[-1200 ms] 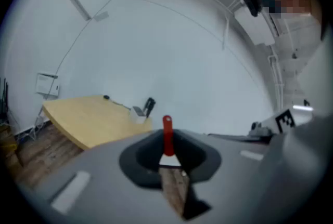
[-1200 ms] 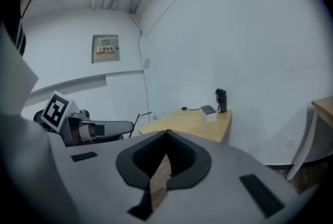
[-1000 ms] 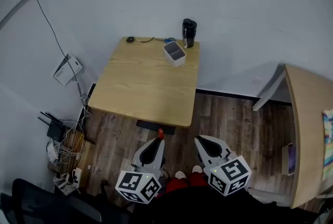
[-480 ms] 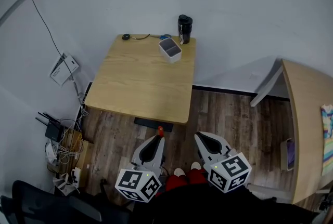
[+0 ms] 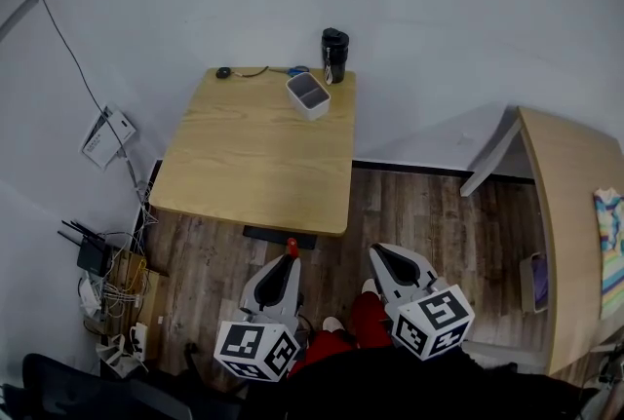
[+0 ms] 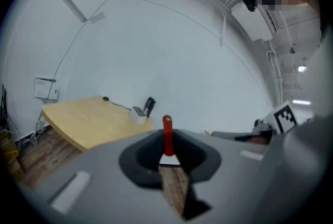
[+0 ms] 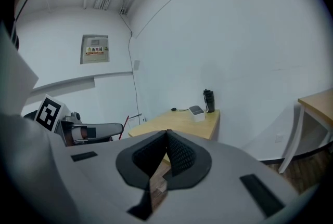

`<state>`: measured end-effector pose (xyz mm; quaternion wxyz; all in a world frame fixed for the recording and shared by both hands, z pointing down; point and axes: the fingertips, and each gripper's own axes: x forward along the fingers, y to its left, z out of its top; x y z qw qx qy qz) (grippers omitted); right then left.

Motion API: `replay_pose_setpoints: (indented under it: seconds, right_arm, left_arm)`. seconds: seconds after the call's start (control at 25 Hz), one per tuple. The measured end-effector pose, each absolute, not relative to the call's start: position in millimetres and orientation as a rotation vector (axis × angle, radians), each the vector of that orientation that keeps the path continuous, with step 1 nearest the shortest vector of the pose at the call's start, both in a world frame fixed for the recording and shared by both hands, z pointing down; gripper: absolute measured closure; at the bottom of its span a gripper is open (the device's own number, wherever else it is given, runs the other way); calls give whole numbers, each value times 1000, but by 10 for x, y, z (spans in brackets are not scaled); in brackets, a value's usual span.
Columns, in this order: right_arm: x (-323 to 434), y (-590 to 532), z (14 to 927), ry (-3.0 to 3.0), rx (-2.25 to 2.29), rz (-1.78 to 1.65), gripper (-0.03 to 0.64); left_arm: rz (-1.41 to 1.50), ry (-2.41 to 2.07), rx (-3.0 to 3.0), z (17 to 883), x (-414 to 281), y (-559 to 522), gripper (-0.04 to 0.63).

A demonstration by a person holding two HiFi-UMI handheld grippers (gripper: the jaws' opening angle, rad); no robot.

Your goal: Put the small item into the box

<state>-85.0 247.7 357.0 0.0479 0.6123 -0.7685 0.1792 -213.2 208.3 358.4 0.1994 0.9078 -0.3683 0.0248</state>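
Observation:
A white open box stands at the far edge of the wooden table, beside a black tumbler. My left gripper hangs low over the floor, short of the table, shut on a small red-handled item that pokes out past its tips. In the left gripper view the red item has a white blade end, and the box is far ahead. My right gripper is shut and empty beside it. The right gripper view shows the box far off.
A small black object with a cable and a blue thing lie on the table's far edge. A second wooden table stands at the right. Routers and cables clutter the floor at the left wall.
The table and box have drifted left and a little down in the head view. Both grippers keep their pose, and the left one still holds the red item.

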Motion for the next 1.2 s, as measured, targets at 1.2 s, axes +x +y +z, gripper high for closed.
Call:
replay_pose_setpoints:
  seconds: [1.2]
  right_arm:
    - [204, 1514, 3665, -2278, 1984, 610, 609]
  left_arm:
    - [204, -1116, 2581, 3678, -1248, 1094, 541]
